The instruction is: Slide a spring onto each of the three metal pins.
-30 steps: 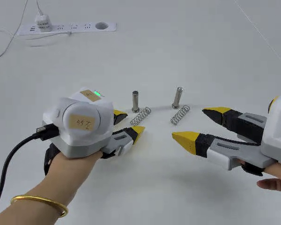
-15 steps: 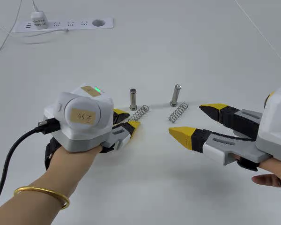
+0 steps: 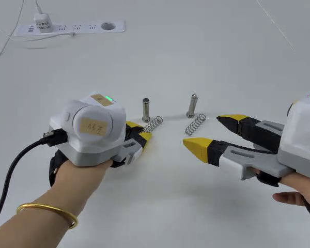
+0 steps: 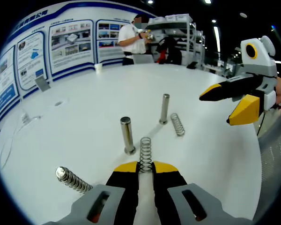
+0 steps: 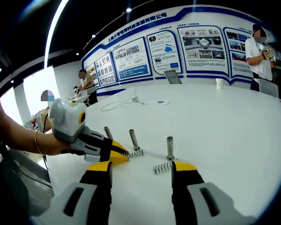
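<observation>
Risk: the left gripper (image 4: 145,165) pinches only the near end of a spring (image 4: 145,151), so the coil may bend or pop free if lifted off-axis toward the near pin (image 4: 127,135). Its jaws are together on that spring, which lies flat beside the pin. The right gripper (image 3: 205,130) is wide apart and empty, near the second spring (image 3: 196,124). The far pin (image 4: 164,108) is bare.

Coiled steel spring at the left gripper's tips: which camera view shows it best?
The left gripper view: the coiled steel spring lies close, its end between tips of the left gripper. The head and right gripper views show it small.
</observation>
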A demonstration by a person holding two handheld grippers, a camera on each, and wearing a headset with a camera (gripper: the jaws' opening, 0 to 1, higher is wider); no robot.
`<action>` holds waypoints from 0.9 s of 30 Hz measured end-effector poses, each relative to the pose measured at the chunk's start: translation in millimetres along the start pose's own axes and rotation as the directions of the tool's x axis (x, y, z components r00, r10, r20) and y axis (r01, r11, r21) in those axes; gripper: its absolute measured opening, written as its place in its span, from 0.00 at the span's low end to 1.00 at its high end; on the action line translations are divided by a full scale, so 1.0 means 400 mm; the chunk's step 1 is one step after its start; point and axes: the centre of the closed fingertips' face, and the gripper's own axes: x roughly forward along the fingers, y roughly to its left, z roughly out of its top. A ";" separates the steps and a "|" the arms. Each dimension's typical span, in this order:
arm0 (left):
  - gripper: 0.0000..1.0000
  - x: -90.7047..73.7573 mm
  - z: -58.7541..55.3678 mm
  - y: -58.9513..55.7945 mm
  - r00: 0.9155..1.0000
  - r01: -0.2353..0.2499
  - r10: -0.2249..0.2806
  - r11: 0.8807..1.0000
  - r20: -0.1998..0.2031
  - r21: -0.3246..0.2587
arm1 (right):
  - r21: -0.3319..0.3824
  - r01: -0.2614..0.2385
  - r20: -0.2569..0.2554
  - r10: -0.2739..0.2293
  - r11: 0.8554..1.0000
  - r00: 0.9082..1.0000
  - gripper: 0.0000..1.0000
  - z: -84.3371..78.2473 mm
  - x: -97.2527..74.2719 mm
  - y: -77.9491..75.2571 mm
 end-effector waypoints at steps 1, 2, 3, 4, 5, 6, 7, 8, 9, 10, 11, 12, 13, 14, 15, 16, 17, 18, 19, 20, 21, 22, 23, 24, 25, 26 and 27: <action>0.10 -0.003 -0.002 0.000 1.000 -0.001 0.001 1.000 0.001 -0.010 | 0.009 -0.002 0.006 0.002 1.000 1.000 0.52 0.004 0.001 0.002; 0.10 -0.004 -0.003 0.000 1.000 0.000 0.000 1.000 0.003 -0.015 | 0.015 -0.003 0.009 0.003 1.000 1.000 0.52 0.006 0.001 0.003; 0.10 -0.007 -0.004 -0.002 1.000 0.003 -0.003 1.000 0.005 -0.018 | 0.023 -0.005 0.009 0.005 1.000 1.000 0.52 0.009 0.002 0.005; 0.10 -0.010 -0.004 -0.004 1.000 0.004 -0.004 1.000 0.009 -0.018 | 0.027 -0.005 0.010 0.005 1.000 1.000 0.52 0.010 0.003 0.006; 0.10 -0.014 -0.003 -0.006 1.000 0.004 -0.004 1.000 0.014 -0.017 | 0.032 -0.003 0.011 0.003 0.999 1.000 0.52 0.012 0.004 0.007; 0.10 -0.019 0.000 -0.008 1.000 0.003 -0.003 1.000 0.021 -0.019 | 0.044 0.002 0.009 -0.002 0.999 1.000 0.52 0.014 0.004 0.007; 0.10 -0.024 0.001 -0.008 1.000 0.001 -0.001 1.000 0.026 -0.020 | 0.055 0.003 0.009 -0.004 0.998 1.000 0.51 0.015 0.005 0.008; 0.10 -0.028 0.003 -0.009 0.999 0.001 -0.001 1.000 0.033 -0.021 | 0.083 0.008 0.012 -0.009 0.997 1.000 0.51 0.017 0.006 0.008; 0.10 -0.033 0.006 -0.011 0.999 0.002 -0.001 1.000 0.039 -0.023 | 0.097 0.008 0.015 -0.009 0.995 1.000 0.51 0.019 0.007 0.009; 0.10 -0.037 0.009 -0.013 0.999 0.003 -0.002 1.000 0.045 -0.026 | 0.110 0.009 0.023 -0.011 0.994 1.000 0.50 0.023 0.007 0.009; 0.10 -0.044 0.015 -0.017 0.998 0.005 -0.003 1.000 0.056 -0.028 | 0.128 0.007 0.036 -0.012 0.992 0.999 0.50 0.031 0.007 0.011; 0.10 -0.049 0.020 -0.019 0.998 0.006 -0.004 1.000 0.065 -0.030 | 0.138 0.005 0.042 -0.011 0.990 0.999 0.50 0.035 0.007 0.012; 0.10 -0.057 0.026 -0.022 0.997 0.006 -0.003 0.999 0.077 -0.035 | 0.151 0.001 0.051 -0.008 0.989 0.999 0.49 0.042 0.007 0.016; 0.10 -0.062 0.031 -0.025 0.996 0.005 -0.002 0.999 0.087 -0.039 | 0.158 -0.003 0.057 -0.006 0.987 0.998 0.49 0.047 0.007 0.018; 0.10 -0.069 0.039 -0.027 0.995 0.004 0.000 0.999 0.101 -0.045 | 0.161 -0.006 0.061 -0.004 0.987 0.998 0.49 0.052 0.008 0.021; 0.10 -0.073 0.043 -0.028 0.994 0.004 0.002 0.999 0.109 -0.051 | 0.161 -0.007 0.064 -0.004 0.987 0.998 0.49 0.055 0.009 0.023; 0.10 -0.078 0.047 -0.030 0.993 0.004 0.003 0.998 0.116 -0.057 | 0.163 -0.009 0.066 -0.002 0.987 0.998 0.49 0.058 0.010 0.026; 0.10 -0.084 0.054 -0.031 0.992 -0.001 0.010 0.998 0.129 -0.067 | 0.170 -0.013 0.071 0.001 0.985 0.997 0.49 0.063 0.011 0.030; 0.10 -0.089 0.060 -0.033 0.990 -0.002 0.012 0.997 0.141 -0.071 | 0.175 -0.016 0.077 0.003 0.984 0.997 0.49 0.067 0.012 0.032; 0.10 -0.094 0.066 -0.035 0.988 -0.001 0.012 0.997 0.152 -0.074 | 0.183 -0.020 0.083 0.004 0.983 0.997 0.49 0.071 0.013 0.035; 0.10 -0.101 0.074 -0.037 0.986 0.000 0.014 0.996 0.164 -0.084 | 0.198 -0.026 0.093 0.008 0.980 0.996 0.49 0.077 0.014 0.039; 0.10 -0.106 0.080 -0.039 0.985 0.001 0.015 0.996 0.174 -0.089 | 0.207 -0.029 0.100 0.008 0.978 0.995 0.48 0.082 0.015 0.041; 0.10 -0.112 0.089 -0.042 0.982 0.004 0.013 0.996 0.190 -0.092 | 0.217 -0.035 0.109 0.011 0.976 0.994 0.48 0.088 0.017 0.045; 0.10 -0.116 0.094 -0.043 0.980 0.006 0.014 0.995 0.199 -0.097 | 0.224 -0.037 0.115 0.011 0.974 0.993 0.48 0.093 0.018 0.046; 0.10 -0.121 0.100 -0.045 0.978 0.008 0.014 0.995 0.209 -0.101 | 0.230 -0.039 0.122 0.011 0.972 0.992 0.48 0.098 0.020 0.048; 0.10 -0.126 0.109 -0.048 0.975 0.012 0.012 0.994 0.223 -0.107 | 0.238 -0.044 0.127 0.013 0.970 0.992 0.48 0.104 0.023 0.053; 0.10 -0.130 0.114 -0.049 0.973 0.014 0.013 0.994 0.232 -0.112 | 0.243 -0.048 0.131 0.016 0.969 0.991 0.48 0.108 0.025 0.056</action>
